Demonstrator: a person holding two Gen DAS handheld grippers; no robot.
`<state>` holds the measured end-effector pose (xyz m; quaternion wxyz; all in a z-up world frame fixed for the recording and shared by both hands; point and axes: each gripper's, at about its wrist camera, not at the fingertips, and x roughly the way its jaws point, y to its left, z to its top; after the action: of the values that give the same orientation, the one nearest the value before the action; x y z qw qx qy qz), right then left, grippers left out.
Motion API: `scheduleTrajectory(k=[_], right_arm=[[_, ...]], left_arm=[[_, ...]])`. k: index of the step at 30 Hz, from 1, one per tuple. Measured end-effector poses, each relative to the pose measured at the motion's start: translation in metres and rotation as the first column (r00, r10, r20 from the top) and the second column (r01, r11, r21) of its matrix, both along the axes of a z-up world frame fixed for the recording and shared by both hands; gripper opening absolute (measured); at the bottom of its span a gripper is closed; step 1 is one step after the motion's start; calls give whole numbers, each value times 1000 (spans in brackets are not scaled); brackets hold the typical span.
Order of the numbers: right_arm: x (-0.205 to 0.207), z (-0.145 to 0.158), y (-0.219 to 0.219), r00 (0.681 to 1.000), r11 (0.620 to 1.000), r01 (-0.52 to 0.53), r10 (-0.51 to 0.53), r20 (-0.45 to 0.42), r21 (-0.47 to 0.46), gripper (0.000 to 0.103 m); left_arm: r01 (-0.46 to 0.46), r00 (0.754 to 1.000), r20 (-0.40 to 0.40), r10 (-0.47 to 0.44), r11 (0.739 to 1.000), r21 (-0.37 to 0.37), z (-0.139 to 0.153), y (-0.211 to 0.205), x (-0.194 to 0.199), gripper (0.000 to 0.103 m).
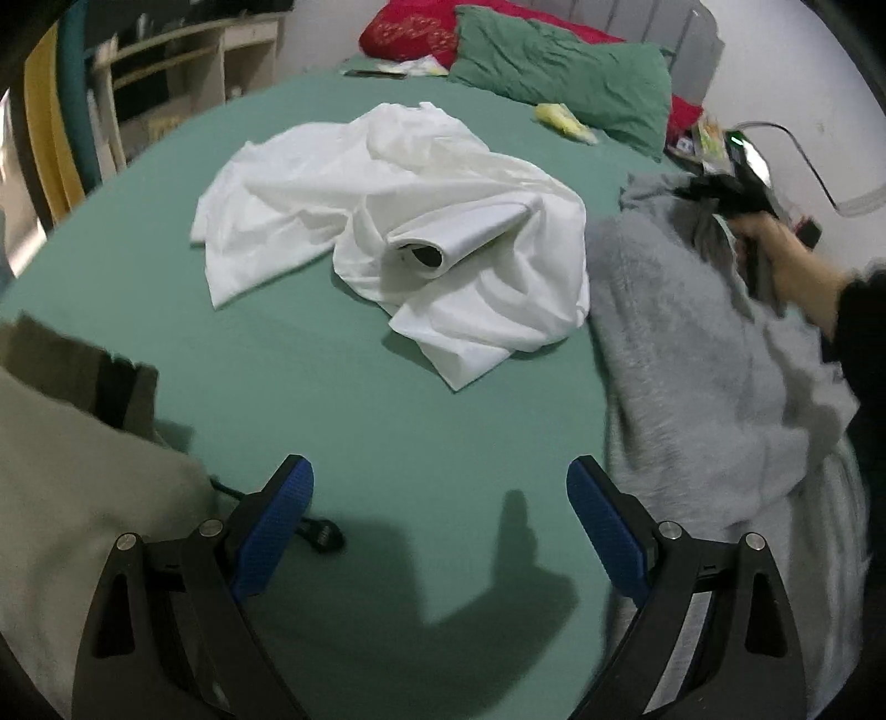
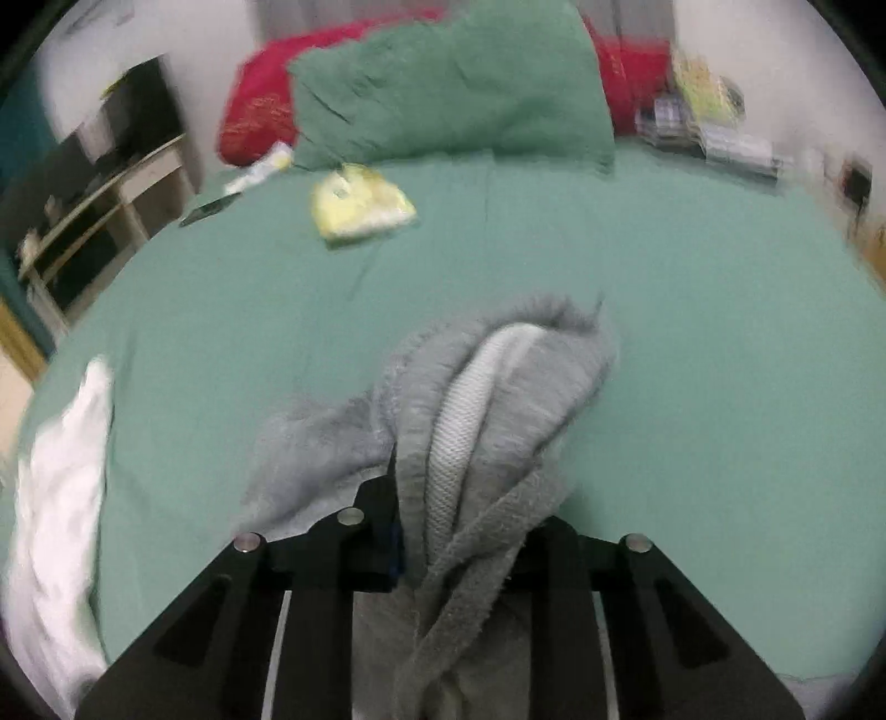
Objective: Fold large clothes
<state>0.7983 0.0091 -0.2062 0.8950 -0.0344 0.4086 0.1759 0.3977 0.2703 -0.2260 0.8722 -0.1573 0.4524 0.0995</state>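
A grey fleece garment (image 1: 698, 354) lies along the right side of the green bed (image 1: 343, 387). My right gripper (image 1: 725, 191) is shut on its far edge and holds it up; in the right wrist view the bunched grey cloth (image 2: 498, 399) with a white ribbed lining fills the jaws of the gripper (image 2: 459, 531). My left gripper (image 1: 440, 493) is open and empty, low over the bare sheet near the bed's front. A crumpled white garment (image 1: 398, 221) lies in the middle of the bed; it also shows in the right wrist view (image 2: 55, 498).
A beige garment (image 1: 83, 487) lies at the front left. A green pillow (image 1: 559, 72) and a red pillow (image 1: 410, 27) lie at the head of the bed, with a yellow packet (image 2: 360, 205) nearby. Shelves (image 1: 166, 72) stand at the far left. Clutter (image 2: 703, 122) sits at the far right.
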Motion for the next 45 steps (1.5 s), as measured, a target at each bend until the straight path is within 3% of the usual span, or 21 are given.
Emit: scheduleTrajectory(k=[2,4,5,8,11,13,15,18,22,26,28,29,32,33,34,37,39,40,41,43,45], right_arm=[[-49,29,0,980,988,-87,108,164,-130,21],[-100,43,-2,943,953,-178,237,235,-245,21],[-130,46,-7,922,930,-210,291,255,-301,22],[-207,34,-22,887,865,-315,414,202,-391,27],[-261,16,-51,912,863,-341,399,89,-372,41],[-288,14,-76,932,893,-325,359,55,-312,76],[-311,21,-103,948,926,-299,317,44,-229,84],[-333,44,-126,951,942,-284,300,72,-180,84],[-336,89,-136,927,948,-232,284,246,-219,89],[-283,97,-128,937,951,-206,259,232,-232,91],[-236,83,-129,966,965,-239,248,77,-109,91],[-211,68,-129,971,971,-235,233,-53,-40,91],[-177,26,-134,951,988,-131,148,-272,79,86],[-177,20,-131,941,983,-138,168,-294,119,43],[-184,19,-123,942,980,-177,196,-274,91,14],[-212,31,-96,943,962,-273,263,-204,-21,14],[-231,52,-77,963,932,-269,260,-68,-244,14],[-247,69,-65,957,887,-232,282,69,-399,14],[-259,83,-56,935,846,-178,305,180,-503,14],[-289,102,-34,844,746,-55,391,368,-664,14],[-318,91,-16,753,634,-47,530,390,-772,15]], left_arm=[[-11,1000,5,12,1000,-23,4,1,-2,95],[-8,1000,21,9,1000,-27,8,-3,-4,95],[-3,1000,27,3,1000,-26,11,-6,-4,95],[10,999,35,-9,999,-35,17,-11,-3,95],[23,999,33,-21,998,-61,21,-18,-6,95],[39,999,35,-36,996,-77,25,-20,-8,95],[62,997,46,-59,996,-71,33,-24,-11,95],[68,995,72,-65,997,-47,43,-25,-19,95],[72,996,54,-69,995,-65,39,-21,-19,95],[81,996,33,-78,993,-89,31,-17,-16,95],[79,997,27,-77,993,-90,29,-16,-15,95],[79,997,25,-77,992,-96,28,-16,-14,95],[86,996,28,-83,990,-114,27,-15,-12,95],[88,996,23,-86,990,-111,26,-16,-10,95],[88,996,20,-87,990,-110,25,-16,-9,95],[83,997,18,-81,989,-123,23,-14,-6,95],[86,996,22,-84,989,-122,24,-17,-6,95],[88,996,22,-86,989,-118,24,-18,-8,95],[90,996,25,-88,989,-117,25,-19,-10,95],[95,995,35,-91,988,-119,28,-21,-14,95],[105,994,44,-100,987,-123,31,-23,-19,95]])
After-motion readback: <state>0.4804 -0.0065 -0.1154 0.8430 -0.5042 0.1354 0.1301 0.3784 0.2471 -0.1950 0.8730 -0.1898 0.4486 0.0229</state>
